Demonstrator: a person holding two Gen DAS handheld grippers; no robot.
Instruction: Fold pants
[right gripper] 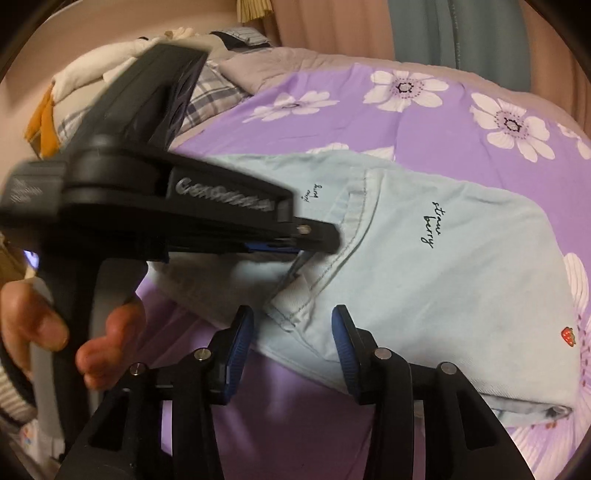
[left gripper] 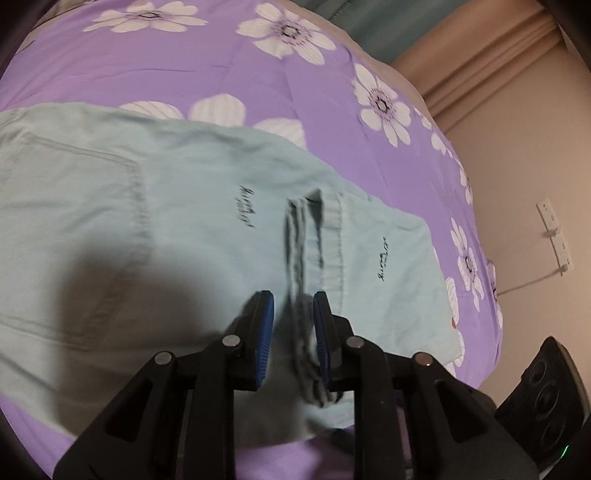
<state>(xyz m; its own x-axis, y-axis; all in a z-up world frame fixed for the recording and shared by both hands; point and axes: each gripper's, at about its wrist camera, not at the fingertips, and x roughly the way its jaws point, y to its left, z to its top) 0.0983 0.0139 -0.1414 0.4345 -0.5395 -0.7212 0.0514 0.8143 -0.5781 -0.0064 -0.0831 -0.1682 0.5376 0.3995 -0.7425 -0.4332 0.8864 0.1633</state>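
Pale blue pants (left gripper: 184, 221) with small black script lie folded on a purple flowered bedspread (left gripper: 184, 74). My left gripper (left gripper: 293, 297) points down over their near edge. A bunched ridge of fabric (left gripper: 299, 258) runs between its blue pads, and a gap shows beside the left pad (left gripper: 266, 325). In the right wrist view the pants (right gripper: 443, 277) spread to the right, with a folded corner (right gripper: 295, 314) lying between the wide-apart pads of my right gripper (right gripper: 291, 312). Neither pad touches the cloth. The left gripper (right gripper: 317, 240) reaches in from the left, held by a hand (right gripper: 37, 321).
Pillows and piled clothes (right gripper: 110, 74) sit at the head of the bed (right gripper: 369, 122). Curtains (right gripper: 424, 29) hang behind it. To the right of the bed, a power strip (left gripper: 554, 232) is on the wall and a black device (left gripper: 546, 398) stands low.
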